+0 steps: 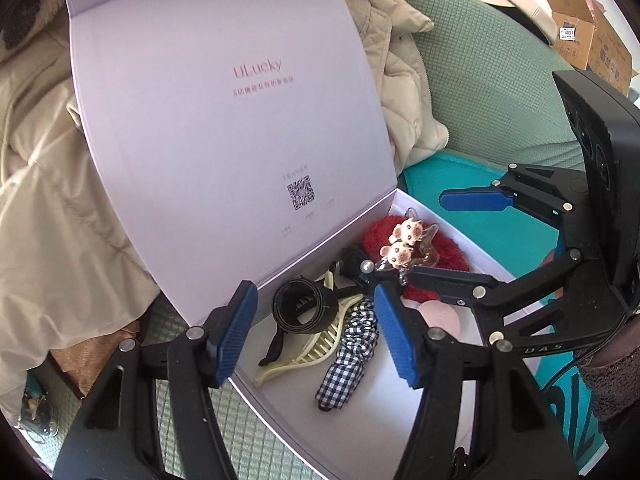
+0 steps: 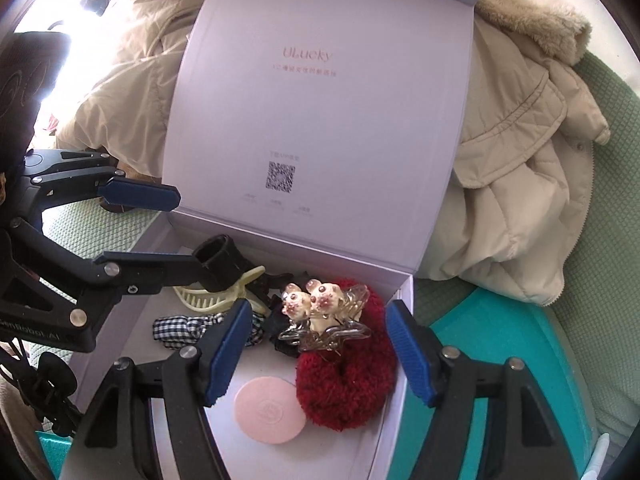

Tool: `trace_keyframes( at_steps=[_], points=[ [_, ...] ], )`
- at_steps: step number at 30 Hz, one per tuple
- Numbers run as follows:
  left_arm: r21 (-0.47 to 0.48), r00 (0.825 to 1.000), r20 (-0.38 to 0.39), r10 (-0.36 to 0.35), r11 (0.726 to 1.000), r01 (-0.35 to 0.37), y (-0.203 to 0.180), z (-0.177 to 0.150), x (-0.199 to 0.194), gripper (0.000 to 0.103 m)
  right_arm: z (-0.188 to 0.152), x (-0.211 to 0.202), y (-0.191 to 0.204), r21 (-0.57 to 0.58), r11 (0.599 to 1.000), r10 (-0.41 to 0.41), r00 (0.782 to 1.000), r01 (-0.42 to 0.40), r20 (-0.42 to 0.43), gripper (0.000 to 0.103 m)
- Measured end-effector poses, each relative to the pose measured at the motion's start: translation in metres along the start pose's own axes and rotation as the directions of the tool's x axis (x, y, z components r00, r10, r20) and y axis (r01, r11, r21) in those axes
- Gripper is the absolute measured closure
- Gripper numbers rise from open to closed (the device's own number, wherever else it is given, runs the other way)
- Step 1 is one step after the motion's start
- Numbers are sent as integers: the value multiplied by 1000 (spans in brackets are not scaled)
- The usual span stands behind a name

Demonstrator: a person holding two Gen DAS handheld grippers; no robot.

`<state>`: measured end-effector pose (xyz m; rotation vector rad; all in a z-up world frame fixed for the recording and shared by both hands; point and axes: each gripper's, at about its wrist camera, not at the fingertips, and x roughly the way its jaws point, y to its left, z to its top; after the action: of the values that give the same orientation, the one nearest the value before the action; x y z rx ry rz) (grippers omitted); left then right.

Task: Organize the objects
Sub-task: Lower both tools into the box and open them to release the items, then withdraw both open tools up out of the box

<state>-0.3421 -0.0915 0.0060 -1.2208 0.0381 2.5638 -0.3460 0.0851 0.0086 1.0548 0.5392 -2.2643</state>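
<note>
An open lilac box (image 1: 380,420) (image 2: 352,452) has its lid (image 1: 240,120) (image 2: 320,100) standing upright. Inside lie a black band roll (image 1: 302,304) (image 2: 222,260), a cream claw clip (image 1: 312,344) (image 2: 208,298), a gingham scrunchie (image 1: 348,364) (image 2: 188,330), a red fluffy scrunchie (image 1: 440,252) (image 2: 348,384), a clear clip with two mouse figures (image 1: 404,244) (image 2: 320,312) and a pink disc (image 1: 440,316) (image 2: 270,410). My left gripper (image 1: 316,336) (image 2: 188,232) hangs open above the roll and cream clip. My right gripper (image 1: 428,238) (image 2: 318,348) is open above the red scrunchie, gripping nothing.
A beige padded coat (image 1: 60,220) (image 2: 512,184) lies behind and beside the box on a green quilted cover (image 1: 480,80) (image 2: 600,280). A teal surface (image 1: 500,232) (image 2: 500,340) runs along the box's right. Cardboard boxes (image 1: 592,36) stand far right. A sleeve (image 1: 612,380) shows behind the right gripper.
</note>
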Motion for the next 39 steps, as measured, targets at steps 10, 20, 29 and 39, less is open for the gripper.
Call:
trace_keyframes(
  at_steps=[10,20,29,39],
  points=[
    [-20,998,40,39,999,-38,-7,2,-55,41,11,-34,19,2,1000,-23,998,23,56,33],
    [-30,992,98,85,996,-82,-23,3,-116,41,11,-100,46,26,998,-56,990,53,131,33],
    [-25,981,137,136,991,-134,-45,-10,-168,41,-1,-147,63,40,997,-75,981,69,179,33],
    [-68,977,141,162,986,-154,-71,-50,-203,41,-30,-184,88,48,995,-99,976,91,196,33]
  ],
)
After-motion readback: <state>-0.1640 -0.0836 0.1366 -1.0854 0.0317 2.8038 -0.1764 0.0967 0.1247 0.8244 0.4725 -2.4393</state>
